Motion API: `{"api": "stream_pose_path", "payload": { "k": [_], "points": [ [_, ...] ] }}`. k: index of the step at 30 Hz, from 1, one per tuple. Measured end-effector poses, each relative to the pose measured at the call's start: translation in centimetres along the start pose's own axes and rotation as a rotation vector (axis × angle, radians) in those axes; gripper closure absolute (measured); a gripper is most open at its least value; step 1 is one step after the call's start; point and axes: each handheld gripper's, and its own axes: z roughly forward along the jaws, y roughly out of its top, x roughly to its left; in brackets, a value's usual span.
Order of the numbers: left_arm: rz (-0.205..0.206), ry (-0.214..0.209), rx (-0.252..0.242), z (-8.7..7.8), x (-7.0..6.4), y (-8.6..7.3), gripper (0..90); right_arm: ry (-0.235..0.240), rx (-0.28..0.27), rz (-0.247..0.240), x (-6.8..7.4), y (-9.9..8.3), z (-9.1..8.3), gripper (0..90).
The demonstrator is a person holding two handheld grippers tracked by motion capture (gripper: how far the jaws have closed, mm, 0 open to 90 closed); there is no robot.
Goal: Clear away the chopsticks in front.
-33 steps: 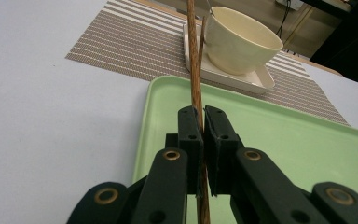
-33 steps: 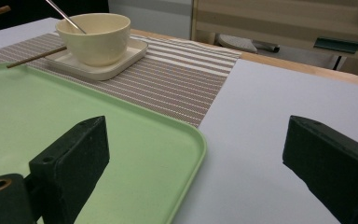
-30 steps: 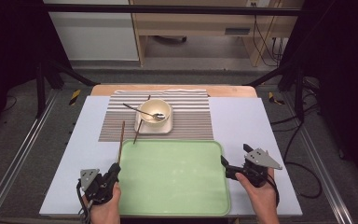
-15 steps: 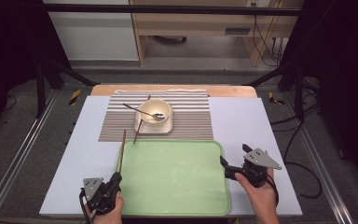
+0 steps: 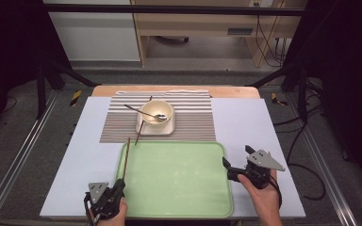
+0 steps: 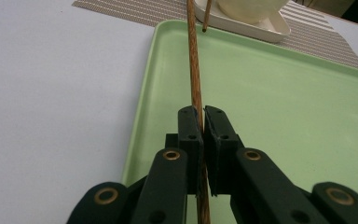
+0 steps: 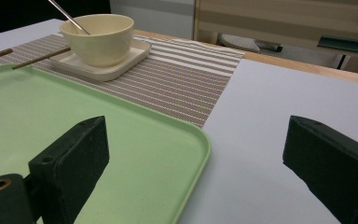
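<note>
A pale grey counter (image 5: 245, 122) fills the space inside a dark frame, with a striped placemat (image 5: 193, 125) at its far side. The left gripper (image 5: 118, 188) sits at the green tray's (image 5: 179, 188) seven o'clock corner, its fingers (image 6: 189, 135) pinching a brown chopstick (image 6: 193, 70) near its near end; the stick runs toward twelve o'clock along the tray's left rim. I judge the step to be laying this chopstick in the tray. Do it well by keeping the stick level, swinging it inward over the tray floor and lowering before letting go, so it does not roll onto the rim. The right gripper (image 5: 235, 170), at the tray's three o'clock edge, has its fingers (image 7: 72, 158) spread wide and empty. Farther out at twelve, a second chopstick (image 5: 141, 126) leans on the square saucer (image 5: 143, 128) under the cream bowl (image 5: 156, 112), which holds a spoon (image 5: 143, 113).
</note>
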Motion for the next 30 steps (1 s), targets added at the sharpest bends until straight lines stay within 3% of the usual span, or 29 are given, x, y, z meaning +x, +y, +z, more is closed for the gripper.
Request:
{"api": "stream_pose_path", "payload": {
  "k": [30],
  "points": [
    [-0.012, 0.017, 0.019, 0.56, 0.75, -0.95, 85.6, 0.01, 0.008, -0.005, 0.15, -0.03, 0.18, 7.0]
  ]
}}
